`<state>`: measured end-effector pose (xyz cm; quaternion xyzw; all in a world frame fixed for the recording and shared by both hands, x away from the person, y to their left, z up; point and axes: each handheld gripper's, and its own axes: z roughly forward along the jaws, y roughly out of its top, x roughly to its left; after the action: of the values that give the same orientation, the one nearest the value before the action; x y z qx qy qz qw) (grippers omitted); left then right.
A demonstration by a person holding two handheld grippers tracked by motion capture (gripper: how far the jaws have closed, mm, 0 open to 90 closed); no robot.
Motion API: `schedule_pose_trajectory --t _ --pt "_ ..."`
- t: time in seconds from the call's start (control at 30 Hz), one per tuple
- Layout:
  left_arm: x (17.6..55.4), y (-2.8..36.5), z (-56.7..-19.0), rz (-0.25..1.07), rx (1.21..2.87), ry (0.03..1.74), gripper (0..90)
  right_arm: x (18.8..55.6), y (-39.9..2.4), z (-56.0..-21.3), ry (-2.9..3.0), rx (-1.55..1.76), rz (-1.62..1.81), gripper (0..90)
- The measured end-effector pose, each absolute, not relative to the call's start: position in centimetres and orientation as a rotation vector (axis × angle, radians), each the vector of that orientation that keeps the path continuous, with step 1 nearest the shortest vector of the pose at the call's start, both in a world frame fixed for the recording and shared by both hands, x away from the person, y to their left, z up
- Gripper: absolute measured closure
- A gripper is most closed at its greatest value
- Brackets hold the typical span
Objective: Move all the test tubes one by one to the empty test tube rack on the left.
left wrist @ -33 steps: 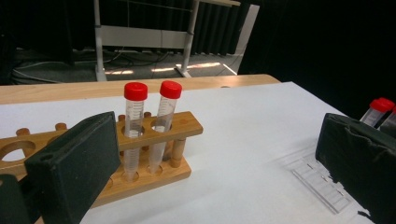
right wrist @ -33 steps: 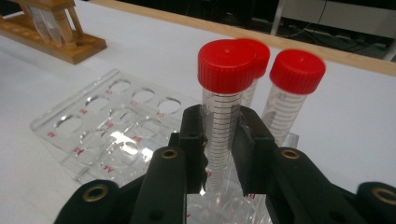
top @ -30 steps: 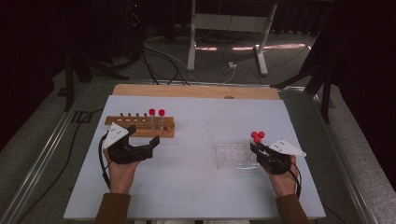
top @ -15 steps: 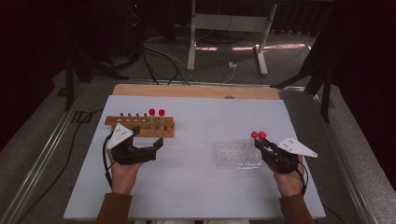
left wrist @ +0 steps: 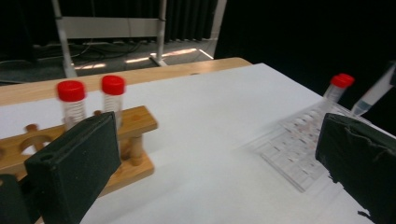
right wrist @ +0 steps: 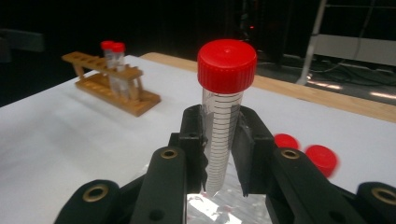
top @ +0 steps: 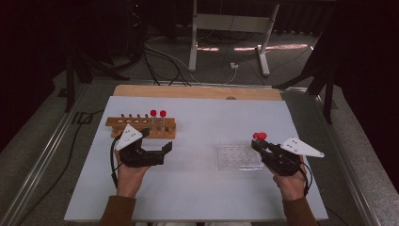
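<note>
My right gripper is shut on a clear graduated tube with a red cap, held upright above a clear plastic well tray. In the high view this right gripper hangs at the tray's right edge, the red cap above its tip. A wooden rack at the left holds two red-capped tubes. My left gripper sits just in front of the rack, jaws wide apart with nothing between them. The left gripper view shows the rack and the held tube far right.
Two more red caps lie low to the right behind my right jaws. The rack has several vacant holes on its left side. A wooden strip runs along the table's far edge. Metal stand legs rise beyond it.
My right gripper has risen and drawn back a little to the right with the tube in it. The left gripper has stayed in place.
</note>
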<state>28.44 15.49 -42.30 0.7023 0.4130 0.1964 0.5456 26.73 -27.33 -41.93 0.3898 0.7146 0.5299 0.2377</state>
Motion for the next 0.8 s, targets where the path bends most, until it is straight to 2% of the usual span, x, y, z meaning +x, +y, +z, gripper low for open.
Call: schedule_pose_trajectory --t 0.43,0.8 --pt "27.7 11.6 -41.2 0.418 1.745 0.858 0.7 25.9 -23.8 -41.8 2.093 0.938 1.458 74.3" --pt "27.7 7.6 -40.6 0.326 1.785 0.75 1.3 25.5 -21.3 -42.5 2.201 0.894 1.479 74.3"
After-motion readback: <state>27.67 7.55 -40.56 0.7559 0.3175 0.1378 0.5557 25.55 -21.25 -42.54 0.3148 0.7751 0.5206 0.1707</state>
